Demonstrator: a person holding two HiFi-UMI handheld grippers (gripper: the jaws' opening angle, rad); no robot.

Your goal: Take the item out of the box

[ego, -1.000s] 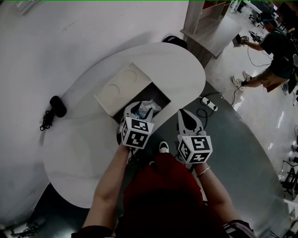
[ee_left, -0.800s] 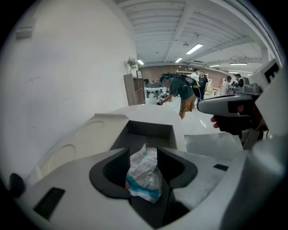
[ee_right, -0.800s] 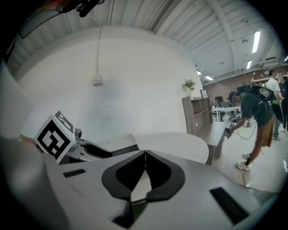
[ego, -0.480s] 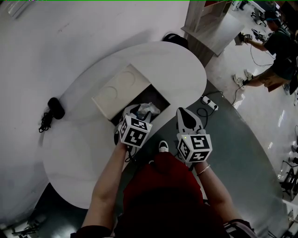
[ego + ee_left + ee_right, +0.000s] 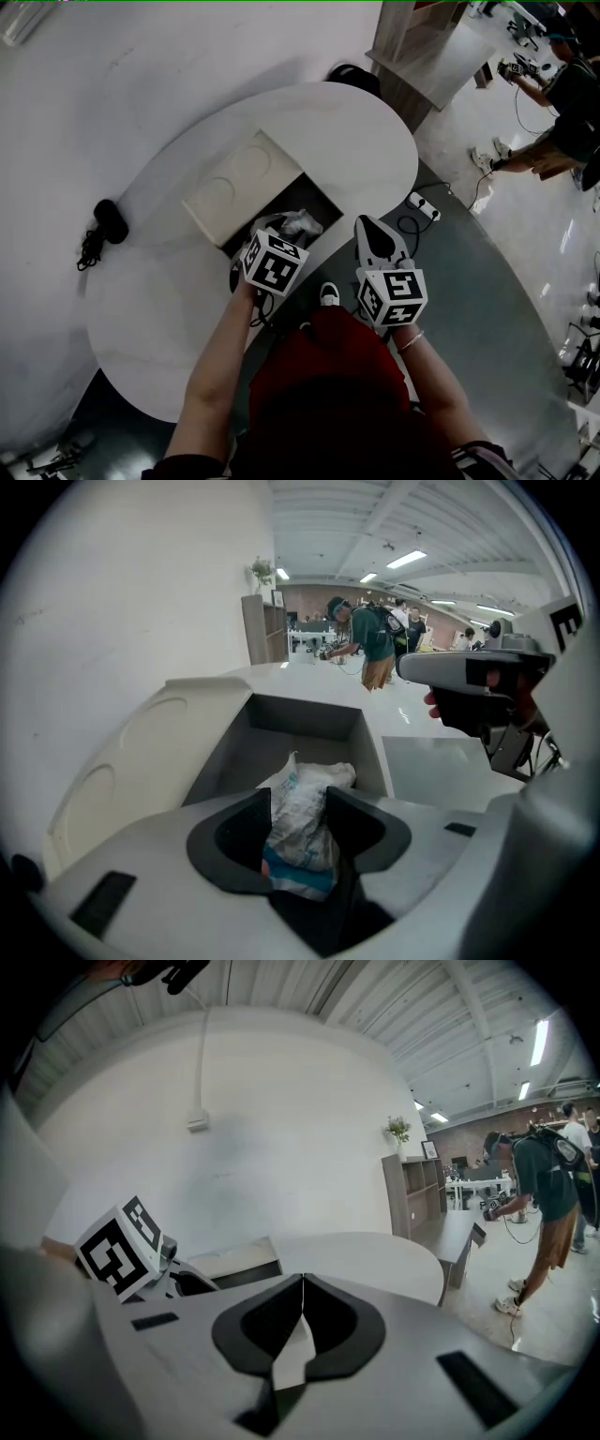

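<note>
- Our left gripper (image 5: 298, 803) pinches the crumpled bag (image 5: 302, 223) between its jaws, at the near end of the open box (image 5: 309, 719).
- The box sits on the table (image 5: 356, 141).
- Our right gripper (image 5: 302, 1302) hangs to the right, jaws together, holding nothing.

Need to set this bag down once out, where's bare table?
The table is bare right of the box toward its far end, and left of the left claw. It's crowded between the box and right claw.
</note>
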